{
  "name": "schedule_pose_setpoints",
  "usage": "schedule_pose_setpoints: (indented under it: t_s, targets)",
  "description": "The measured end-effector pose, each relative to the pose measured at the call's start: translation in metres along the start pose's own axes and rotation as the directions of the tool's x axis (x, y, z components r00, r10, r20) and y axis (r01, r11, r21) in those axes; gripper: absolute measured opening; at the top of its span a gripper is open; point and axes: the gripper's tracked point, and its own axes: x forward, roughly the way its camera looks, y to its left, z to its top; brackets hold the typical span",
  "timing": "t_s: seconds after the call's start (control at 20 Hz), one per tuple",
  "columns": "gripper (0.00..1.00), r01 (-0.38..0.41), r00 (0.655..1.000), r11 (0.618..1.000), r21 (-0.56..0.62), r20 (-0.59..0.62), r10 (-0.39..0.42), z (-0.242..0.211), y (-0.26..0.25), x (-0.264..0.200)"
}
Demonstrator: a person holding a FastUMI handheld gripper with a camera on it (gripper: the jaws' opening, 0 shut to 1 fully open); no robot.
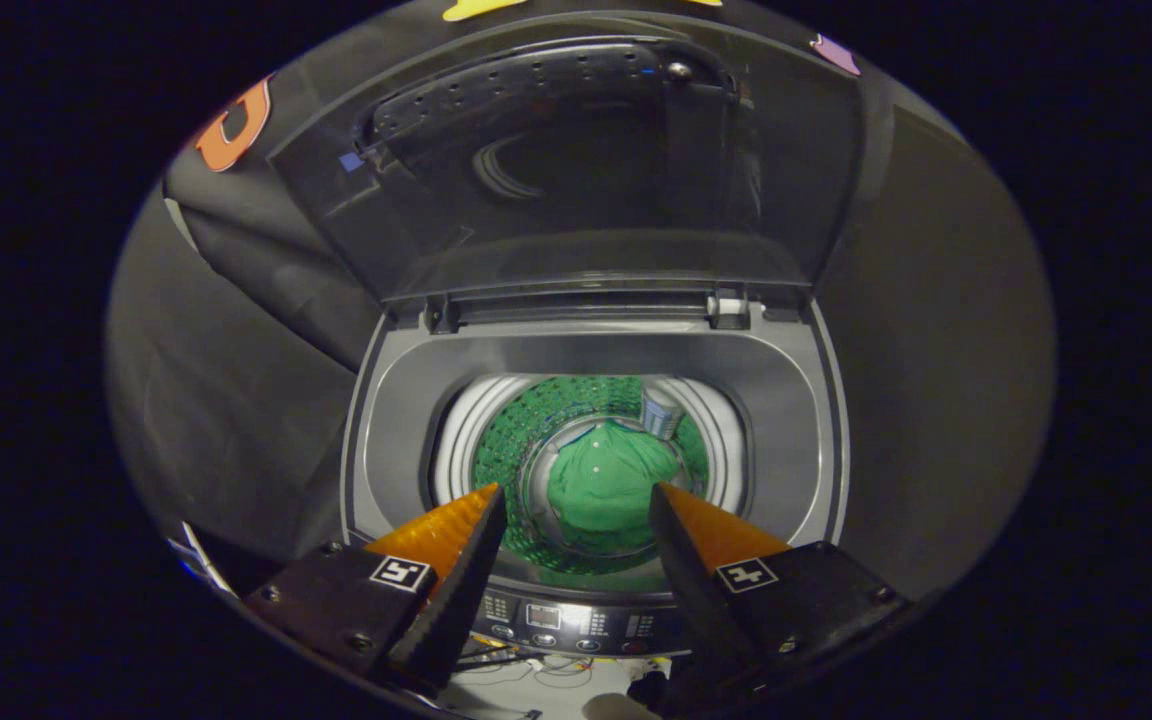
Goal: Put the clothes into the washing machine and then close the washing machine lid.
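Observation:
A top-loading washing machine (796,440) stands just ahead, its dark see-through lid (586,180) raised upright at the back. A green garment (606,490) lies at the bottom of the drum (506,440), whose perforated wall reflects green. My gripper (576,500) hovers above the front rim of the tub, open, with nothing between its fingers. The garment shows in the gap between the fingertips, well below them.
The machine's control panel (576,625) with buttons runs along the front edge below my fingers. Black cloth walls close in on the left, right and behind the lid. A pale floor patch with cables (536,680) lies in front of the machine.

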Motion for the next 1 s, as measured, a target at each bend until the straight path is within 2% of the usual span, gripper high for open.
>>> schedule_pose_setpoints:
  t_s: [0.25, 0.55, 0.7, 1.0]
  targets:
    - [0.89, 0.005, 0.998, 0.999, -0.045, 0.064, -0.002, 0.008, -0.003, -0.012]
    - [0.89, -0.033, 0.981, 0.996, -0.083, 0.186, 0.048, 0.043, 0.007, -0.061]
    - [0.89, -0.028, 0.961, 0.994, -0.106, 0.272, 0.056, 0.07, 0.011, -0.09]
    - [0.89, -0.007, 0.892, 0.987, -0.16, 0.445, 0.078, 0.129, 0.025, -0.15]
